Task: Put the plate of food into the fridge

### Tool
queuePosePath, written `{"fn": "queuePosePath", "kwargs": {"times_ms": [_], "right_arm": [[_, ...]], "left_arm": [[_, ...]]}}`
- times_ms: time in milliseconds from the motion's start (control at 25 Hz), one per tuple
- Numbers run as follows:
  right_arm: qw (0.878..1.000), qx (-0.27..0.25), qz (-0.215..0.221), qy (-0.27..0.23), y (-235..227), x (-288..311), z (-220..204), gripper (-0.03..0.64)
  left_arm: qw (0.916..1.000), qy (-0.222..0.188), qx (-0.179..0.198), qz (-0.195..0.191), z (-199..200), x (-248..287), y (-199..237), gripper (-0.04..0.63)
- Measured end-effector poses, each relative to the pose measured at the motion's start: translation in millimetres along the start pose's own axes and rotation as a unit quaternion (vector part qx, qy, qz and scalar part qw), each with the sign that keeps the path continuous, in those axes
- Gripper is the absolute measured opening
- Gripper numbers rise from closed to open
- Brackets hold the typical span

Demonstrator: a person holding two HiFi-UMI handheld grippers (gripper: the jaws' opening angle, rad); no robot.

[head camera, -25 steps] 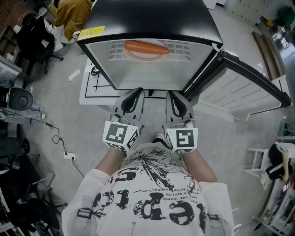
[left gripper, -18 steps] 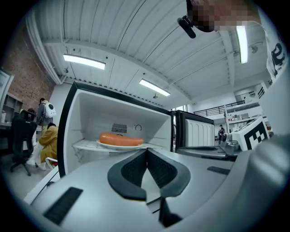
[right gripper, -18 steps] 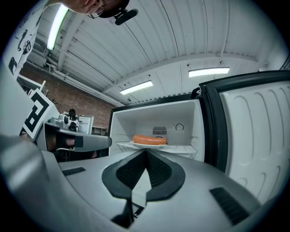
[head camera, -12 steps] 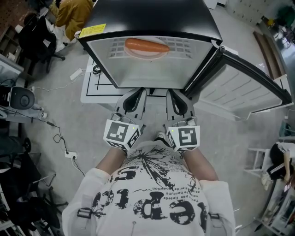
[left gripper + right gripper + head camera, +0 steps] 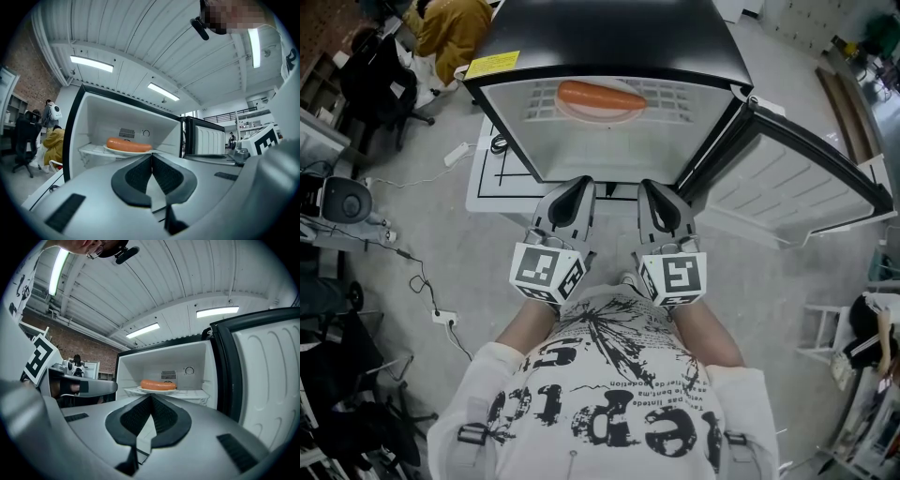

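Plate [image 5: 598, 115] in fridge [image 5: 581, 37], nothing held
Plate is sitting on the shelf [image 5: 680, 94] straight ahead of left gripper [image 5: 578, 185] and right gripper [image 5: 651, 187], sausage [image 5: 602, 95] lying crosswise; their fingers are pressing together on nothing

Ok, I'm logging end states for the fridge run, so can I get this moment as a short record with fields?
fridge: open, door swung to the right
plate: on the wire shelf inside the fridge
food: one sausage lying on the plate
left gripper: shut, empty, outside the fridge
right gripper: shut, empty, outside the fridge
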State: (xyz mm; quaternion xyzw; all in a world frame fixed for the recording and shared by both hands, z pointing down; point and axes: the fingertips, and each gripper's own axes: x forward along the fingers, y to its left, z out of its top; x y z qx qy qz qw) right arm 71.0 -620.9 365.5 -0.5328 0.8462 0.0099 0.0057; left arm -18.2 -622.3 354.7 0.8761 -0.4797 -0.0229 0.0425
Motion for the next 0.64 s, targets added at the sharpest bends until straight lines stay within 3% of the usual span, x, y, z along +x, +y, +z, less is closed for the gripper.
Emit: {"fn": "queuePosePath", "kwargs": {"times_ms": [640], "right_arm": [[1.000,-0.006,0.015,-0.004,5,10,2,0.002]], "left_arm": [[0.9996,-0.009,-0.011,0.026,2,3,12,0.008]]}}
